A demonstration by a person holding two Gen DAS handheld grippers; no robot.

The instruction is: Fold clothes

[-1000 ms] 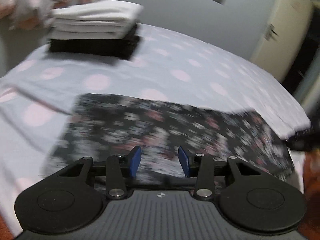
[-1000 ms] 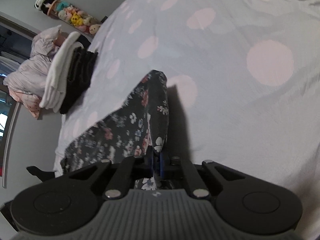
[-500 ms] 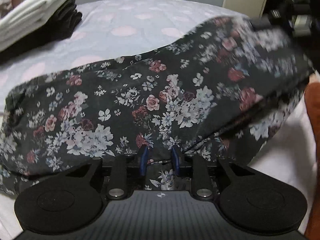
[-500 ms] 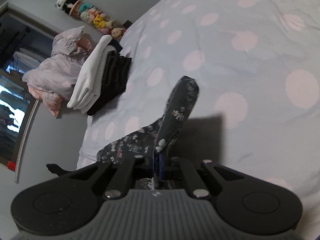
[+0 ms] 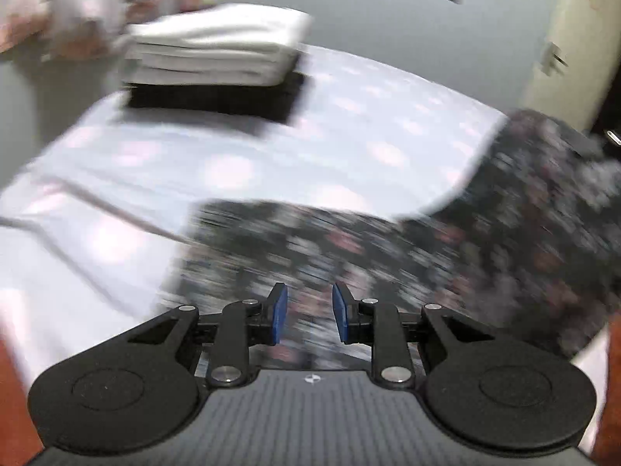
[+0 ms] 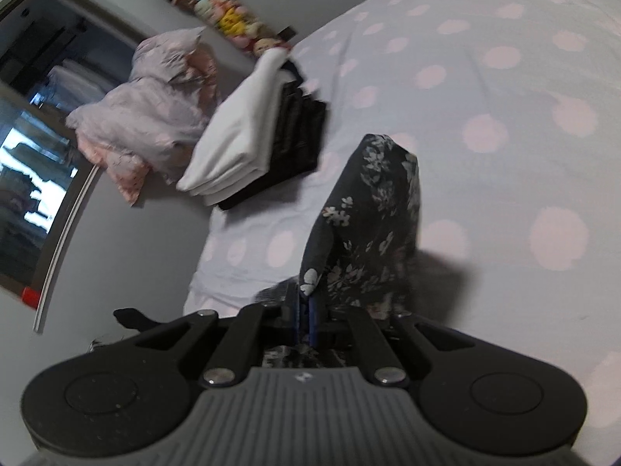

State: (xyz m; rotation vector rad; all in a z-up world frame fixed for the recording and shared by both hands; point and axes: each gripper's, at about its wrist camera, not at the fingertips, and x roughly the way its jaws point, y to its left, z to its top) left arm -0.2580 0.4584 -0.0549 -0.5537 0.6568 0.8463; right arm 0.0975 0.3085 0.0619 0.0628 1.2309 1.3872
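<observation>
Right wrist view gives the clearest read: the right gripper (image 6: 304,316) is clamped tight on an edge of the dark floral garment (image 6: 368,225), which rises off the spotted bedsheet (image 6: 524,108) in a peaked fold in front of it. From the left wrist view, the left gripper (image 5: 306,312) has its blue pads (image 5: 279,312) standing apart; the jaws have just been closing, and the heavy blur makes it hard to tell, but I'd say nothing is pinched between them. The garment lies just ahead of and below this gripper, its long axis running crosswise, flat at the left end and lifted toward the right (where the other hand has it). So the right hand owns the raised end, and the left is nearer the flat end. The cloth looks thin and limp, black with small pale and pink flowers. Beyond the garment, toward the bed's far corner, sits a stack of folded clothes (image 5: 217,58), white on black.
</observation>
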